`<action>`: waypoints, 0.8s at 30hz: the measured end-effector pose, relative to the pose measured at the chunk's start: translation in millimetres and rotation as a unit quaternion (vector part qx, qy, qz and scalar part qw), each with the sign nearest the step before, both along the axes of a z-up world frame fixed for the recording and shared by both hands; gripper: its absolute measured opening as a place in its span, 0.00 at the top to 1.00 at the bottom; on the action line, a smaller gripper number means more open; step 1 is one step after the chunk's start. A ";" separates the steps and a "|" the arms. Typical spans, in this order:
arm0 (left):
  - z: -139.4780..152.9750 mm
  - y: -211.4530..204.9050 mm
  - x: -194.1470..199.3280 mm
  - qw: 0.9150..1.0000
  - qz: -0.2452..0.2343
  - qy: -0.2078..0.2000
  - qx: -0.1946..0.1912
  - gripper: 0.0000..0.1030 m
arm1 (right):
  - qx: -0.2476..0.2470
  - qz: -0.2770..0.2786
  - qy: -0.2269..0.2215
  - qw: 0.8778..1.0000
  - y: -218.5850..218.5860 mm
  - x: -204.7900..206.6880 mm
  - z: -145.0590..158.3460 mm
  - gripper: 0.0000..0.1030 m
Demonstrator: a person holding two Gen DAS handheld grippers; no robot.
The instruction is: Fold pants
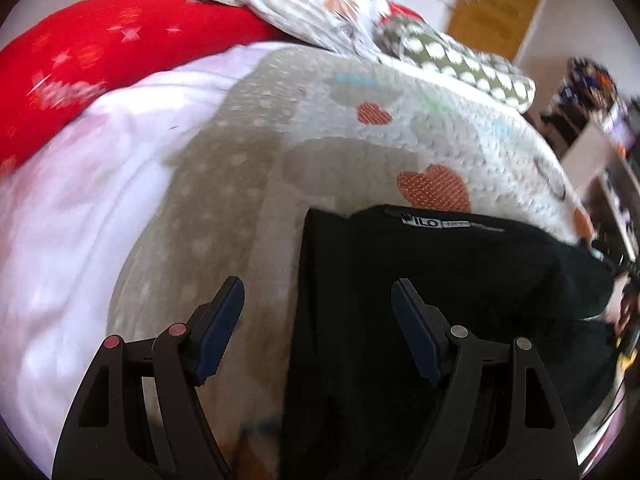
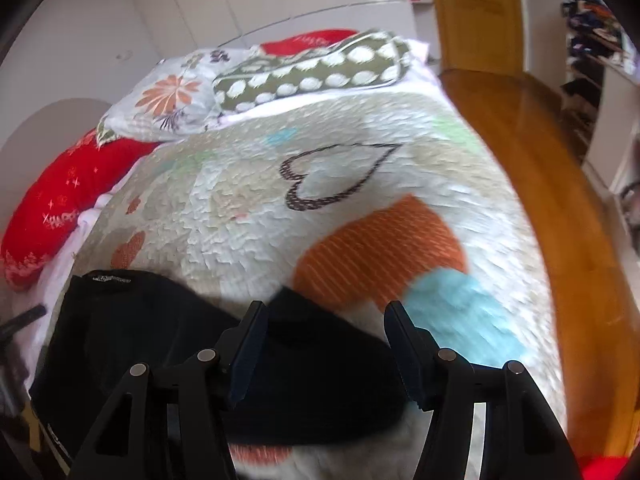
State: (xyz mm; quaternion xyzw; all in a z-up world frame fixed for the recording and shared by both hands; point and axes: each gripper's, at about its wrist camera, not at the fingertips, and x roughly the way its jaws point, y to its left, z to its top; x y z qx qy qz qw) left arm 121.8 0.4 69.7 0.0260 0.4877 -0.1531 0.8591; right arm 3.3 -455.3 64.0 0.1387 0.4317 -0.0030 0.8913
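Black pants (image 1: 440, 300) lie on a quilted bedspread with hearts (image 1: 360, 140); a small white label shows at their far edge. My left gripper (image 1: 318, 308) is open and empty, hovering over the pants' left edge. In the right wrist view the pants (image 2: 160, 340) lie at the lower left, bunched, with a corner reaching between my fingers. My right gripper (image 2: 326, 332) is open and empty above that corner.
A red cushion (image 1: 100, 60), a floral pillow (image 1: 304, 0) and a green dotted pillow (image 2: 312, 68) lie at the head of the bed. A white sheet (image 1: 80, 200) lies to the left. A wooden floor (image 2: 540, 160) and door (image 2: 476, 12) are to the right.
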 end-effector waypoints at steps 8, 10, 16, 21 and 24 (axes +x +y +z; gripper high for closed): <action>-37.1 -37.8 51.1 0.996 -0.070 0.037 0.042 0.25 | -0.006 0.022 -0.019 1.000 1.8 -1.6 5.0 0.42; -40.0 -42.8 52.6 0.995 -0.086 0.031 0.041 0.25 | -0.004 0.043 -0.030 0.999 1.7 -12.6 13.8 0.42; -34.0 -53.2 47.3 0.992 -0.119 0.009 0.038 0.68 | -0.071 0.135 -0.023 0.988 17.0 -27.7 21.8 0.42; -5.3 -60.5 28.5 0.991 -0.122 -0.047 0.031 0.86 | -0.030 0.190 -0.025 0.981 19.7 -26.4 11.8 0.41; 19.2 -54.8 10.7 0.989 -0.121 -0.079 0.011 0.86 | -0.046 0.192 0.006 0.980 21.7 -12.6 -4.2 0.41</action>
